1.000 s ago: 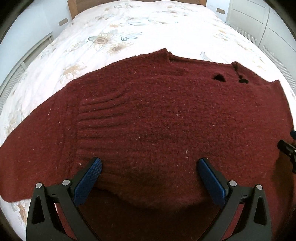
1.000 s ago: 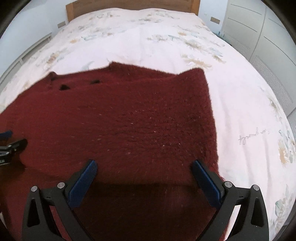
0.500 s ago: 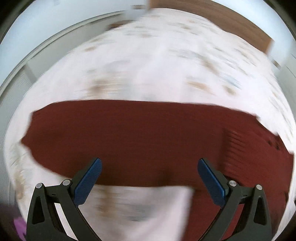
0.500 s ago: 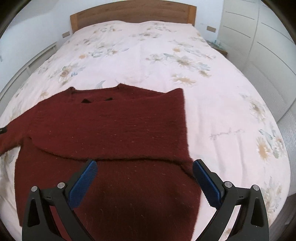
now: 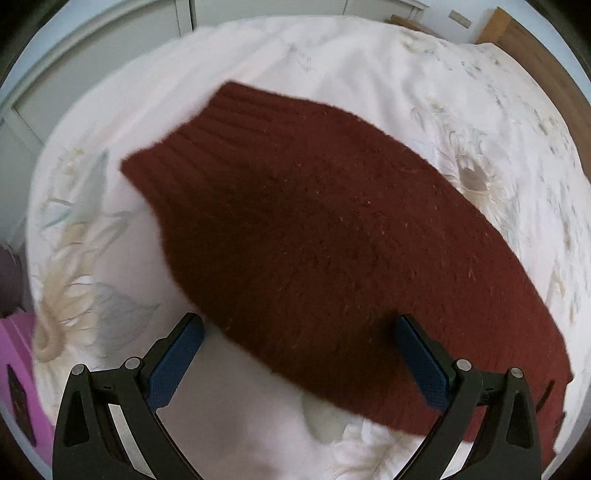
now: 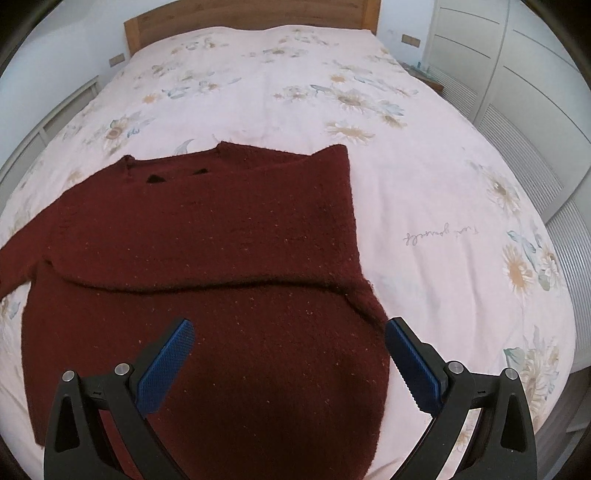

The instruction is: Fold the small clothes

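A dark red knitted sweater (image 6: 207,266) lies flat on the bed, its right sleeve folded across the chest. In the left wrist view its left sleeve (image 5: 314,236) stretches out over the bedcover, ribbed cuff (image 5: 221,125) at the far end. My left gripper (image 5: 299,354) hovers open just above the near part of that sleeve, nothing between its blue pads. Raised over the sweater's lower body, my right gripper (image 6: 288,354) stands open and holds nothing.
The bed has a pale floral cover (image 6: 424,166) and a wooden headboard (image 6: 251,18). White wardrobe doors (image 6: 517,74) stand to the right. A pink-purple object (image 5: 18,376) sits off the bed's edge at the lower left of the left wrist view.
The left gripper swung left from the sweater's body to over the outstretched left sleeve. The right gripper drew back and up, showing the whole sweater.
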Action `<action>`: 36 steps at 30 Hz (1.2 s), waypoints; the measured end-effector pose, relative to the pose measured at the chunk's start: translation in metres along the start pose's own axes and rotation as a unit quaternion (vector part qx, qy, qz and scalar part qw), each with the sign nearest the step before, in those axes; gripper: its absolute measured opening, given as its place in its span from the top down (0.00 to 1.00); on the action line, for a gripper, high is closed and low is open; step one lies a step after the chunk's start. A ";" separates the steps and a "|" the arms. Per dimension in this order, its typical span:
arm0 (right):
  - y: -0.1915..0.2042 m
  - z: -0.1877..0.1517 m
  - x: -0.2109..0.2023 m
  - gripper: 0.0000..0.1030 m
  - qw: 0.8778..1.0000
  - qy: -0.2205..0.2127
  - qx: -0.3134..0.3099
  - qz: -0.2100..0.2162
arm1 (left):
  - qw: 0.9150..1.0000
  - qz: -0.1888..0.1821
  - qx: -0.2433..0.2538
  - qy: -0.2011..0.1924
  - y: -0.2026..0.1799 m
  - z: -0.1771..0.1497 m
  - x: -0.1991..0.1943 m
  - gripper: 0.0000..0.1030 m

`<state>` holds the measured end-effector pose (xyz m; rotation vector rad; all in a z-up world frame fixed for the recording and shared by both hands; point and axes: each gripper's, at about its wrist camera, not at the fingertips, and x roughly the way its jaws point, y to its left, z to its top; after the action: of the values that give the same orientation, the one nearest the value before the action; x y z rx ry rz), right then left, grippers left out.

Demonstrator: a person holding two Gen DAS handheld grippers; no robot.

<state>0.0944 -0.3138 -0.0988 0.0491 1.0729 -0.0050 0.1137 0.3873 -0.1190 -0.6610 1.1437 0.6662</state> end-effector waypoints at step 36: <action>-0.002 0.036 -0.012 0.00 0.999 -0.042 0.000 0.018 | 0.907 -0.205 0.365 -0.053 -0.327 -0.171 -0.123 0.88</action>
<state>0.1204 -0.3181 -0.0709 0.0680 0.9877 0.0252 0.2293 0.0330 -0.0069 -0.1979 1.0078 -0.1052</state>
